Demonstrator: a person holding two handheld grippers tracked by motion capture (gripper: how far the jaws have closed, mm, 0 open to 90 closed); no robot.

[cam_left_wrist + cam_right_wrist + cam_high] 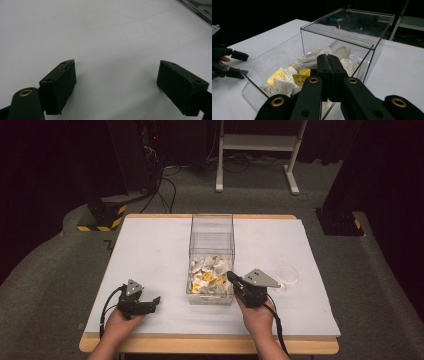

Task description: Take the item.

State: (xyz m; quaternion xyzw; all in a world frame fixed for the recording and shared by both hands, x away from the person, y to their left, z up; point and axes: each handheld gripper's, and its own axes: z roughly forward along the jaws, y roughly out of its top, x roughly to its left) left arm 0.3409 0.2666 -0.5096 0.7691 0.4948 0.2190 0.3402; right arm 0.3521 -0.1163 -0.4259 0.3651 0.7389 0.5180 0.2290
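Right claw [231, 276]: jaws pressed together with nothing between, poised over the near rim of the clear bin [211, 227] at frame centre, likely readying a pick.
Left claw [156, 300]: jaws wide apart, empty, resting on the white tabletop [150, 255] lower left, apparently waiting.
Tea bags [284, 81]: piled in the bin's near end.
Unclear: packet print; small clear dish [287, 274] at right, contents unreadable.
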